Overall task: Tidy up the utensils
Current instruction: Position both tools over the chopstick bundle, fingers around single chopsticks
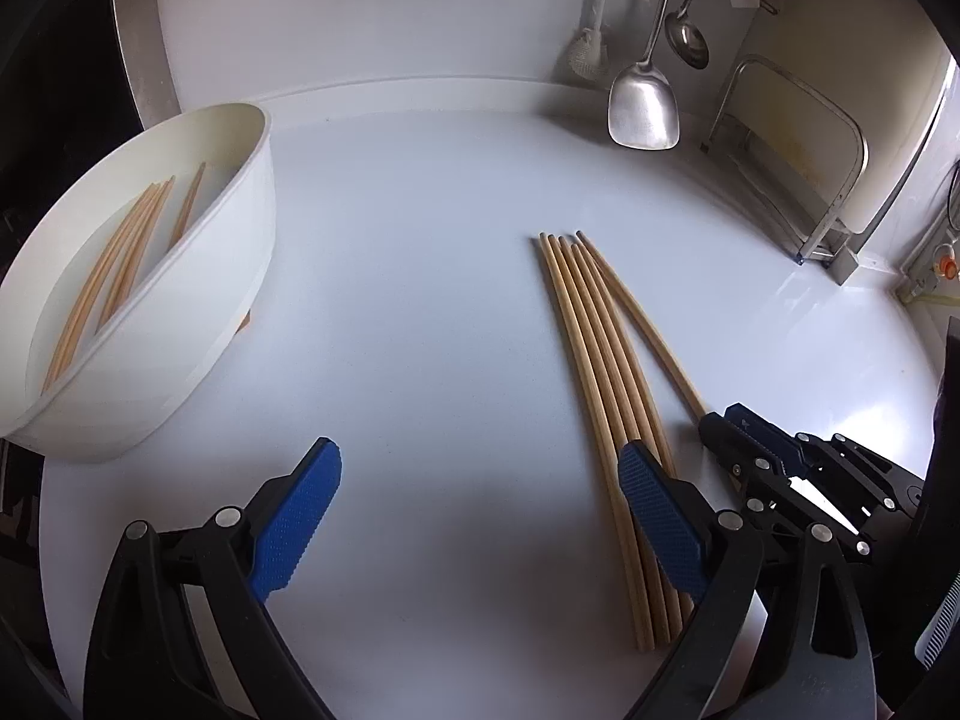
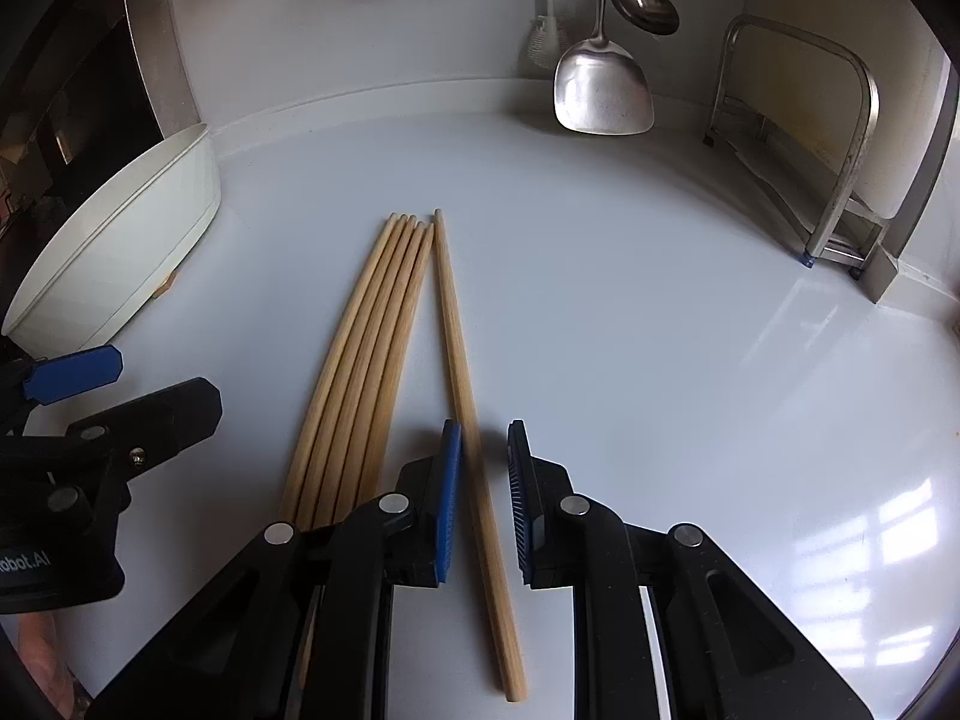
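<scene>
Left wrist view: left tool (image 1: pixel 480 480) hovered low over white tabletop (image 1: pixel 420 270), jaws spread wide, nothing between them. Its right pad sat over bundle of chopsticks (image 1: pixel 600 372) lying flat. White bin (image 1: pixel 180 300) stood to the left, well apart from the bundle, already holding several chopsticks (image 1: pixel 120 258). Right tool (image 1: pixel 750 438) showed at right edge, at near end of single chopstick (image 1: pixel 648 330) that lay splayed from the bundle. Spatula (image 1: pixel 645 108) and ladle (image 1: pixel 687 39) hung at the back wall, rack (image 1: pixel 840 180) in the corner.

Right wrist view: right tool (image 2: pixel 485 450) straddled single chopstick (image 2: pixel 459 348), jaws narrow but not yet closed; left pad touching or nearly touching the stick, right pad with a visible gap. Bundle (image 2: pixel 372 330) lay just beside on the left, tips nearly meeting the single stick's tip. Bin (image 2: pixel 120 252) far left. Left tool (image 2: pixel 90 390) seen at left edge, spread wide.

Step judged: pinching the stray stick for transfer to the bin. Best done by closing squarely across the stick, keeping left pad clear of the bundle, gripping firmly since thin round wood likely to roll or pivot, then lifting level.
</scene>
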